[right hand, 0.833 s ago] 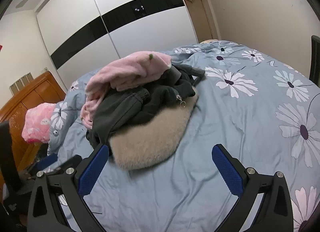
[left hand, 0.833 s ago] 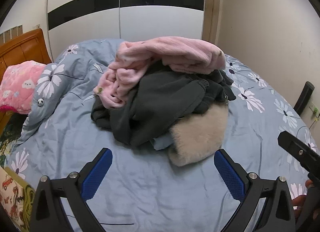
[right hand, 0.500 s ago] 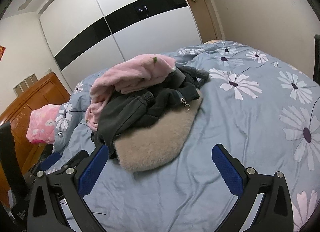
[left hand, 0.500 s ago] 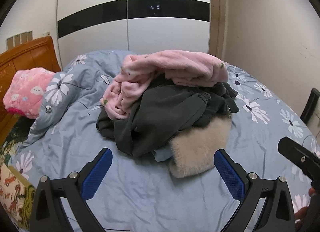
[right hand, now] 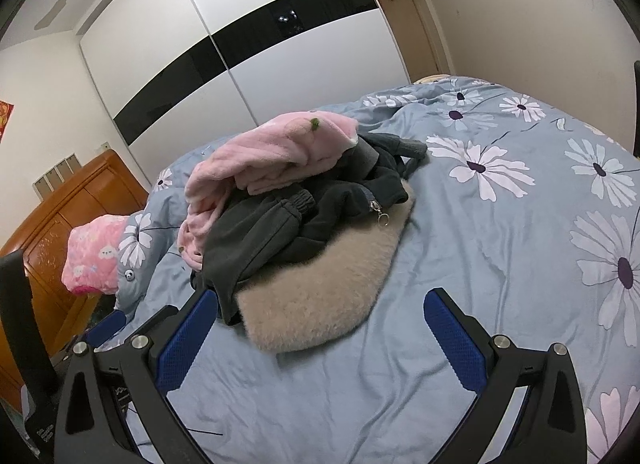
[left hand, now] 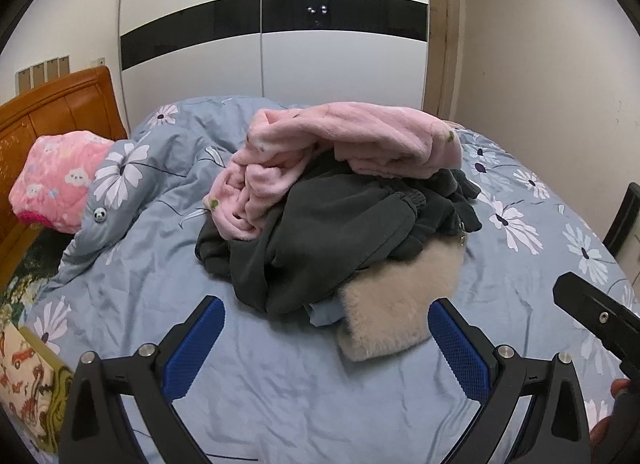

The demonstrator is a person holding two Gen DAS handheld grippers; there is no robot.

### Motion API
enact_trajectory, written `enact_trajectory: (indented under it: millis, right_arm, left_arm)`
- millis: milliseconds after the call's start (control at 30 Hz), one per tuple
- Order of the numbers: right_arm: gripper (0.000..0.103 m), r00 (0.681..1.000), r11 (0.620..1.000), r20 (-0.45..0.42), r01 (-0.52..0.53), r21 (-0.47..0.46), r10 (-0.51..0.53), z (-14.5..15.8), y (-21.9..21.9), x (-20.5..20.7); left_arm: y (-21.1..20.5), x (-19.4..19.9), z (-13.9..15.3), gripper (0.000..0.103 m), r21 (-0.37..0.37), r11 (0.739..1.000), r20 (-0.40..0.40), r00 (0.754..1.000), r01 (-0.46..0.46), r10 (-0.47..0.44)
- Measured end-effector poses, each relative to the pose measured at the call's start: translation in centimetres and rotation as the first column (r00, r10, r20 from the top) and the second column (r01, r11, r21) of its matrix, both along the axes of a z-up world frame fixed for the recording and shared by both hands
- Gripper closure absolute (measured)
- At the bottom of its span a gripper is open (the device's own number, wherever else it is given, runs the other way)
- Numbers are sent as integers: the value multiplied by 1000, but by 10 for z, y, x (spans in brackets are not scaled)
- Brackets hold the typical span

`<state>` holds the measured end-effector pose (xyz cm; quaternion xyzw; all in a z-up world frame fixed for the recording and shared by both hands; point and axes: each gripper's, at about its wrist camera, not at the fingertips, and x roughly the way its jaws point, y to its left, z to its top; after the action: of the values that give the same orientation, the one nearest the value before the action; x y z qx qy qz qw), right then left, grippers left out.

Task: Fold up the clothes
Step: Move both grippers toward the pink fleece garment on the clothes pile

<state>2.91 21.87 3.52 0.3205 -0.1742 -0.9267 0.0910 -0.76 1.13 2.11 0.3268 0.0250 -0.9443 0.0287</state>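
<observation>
A heap of clothes lies on the bed: a pink fleece garment (left hand: 352, 144) on top, a dark grey garment (left hand: 328, 236) under it, and a beige furry garment (left hand: 396, 304) at the bottom front. The heap also shows in the right wrist view, with the pink garment (right hand: 272, 156), the dark grey one (right hand: 264, 240) and the beige one (right hand: 320, 304). My left gripper (left hand: 326, 340) is open and empty, just short of the heap. My right gripper (right hand: 320, 340) is open and empty, close to the beige garment.
The bed has a blue-grey floral cover (left hand: 280, 384). A pink quilted pillow (left hand: 56, 180) and a wooden headboard (left hand: 48, 112) are at the left. A white and black wardrobe (left hand: 272, 36) stands behind. A dark chair (left hand: 622, 220) is at the right edge.
Both cameras have tilted up and moved slightly; the heap sits lower in the views and more of the wardrobe shows. The clothes have not moved. Both grippers stay open.
</observation>
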Motion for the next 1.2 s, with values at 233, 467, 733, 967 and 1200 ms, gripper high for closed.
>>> enact_trajectory:
  millis: [233, 467, 733, 967, 1200]
  right_arm:
    - [0, 1000, 1000, -5, -15, -7, 15, -4, -3, -12]
    - [0, 1000, 1000, 4, -16, -1, 16, -7, -7, -28]
    - [0, 999, 999, 23, -31, 10, 31, -12, -15, -44]
    - [0, 999, 999, 32, -40, 22, 39, -14, -20, -53]
    - [0, 998, 998, 41, -54, 36, 53, -15, -28, -62]
  left_arm:
    - [1, -11, 0, 0, 5, 1000, -15, 1000, 27, -27]
    - [-4, -27, -7, 0, -2, 1000, 3, 1000, 9, -9]
    - [-12, -40, -14, 0, -27, 1000, 0, 1000, -15, 15]
    - [-19, -46, -17, 0, -10, 1000, 5, 1000, -17, 17]
    - [-26, -53, -17, 0, -2, 1000, 3, 1000, -18, 18]
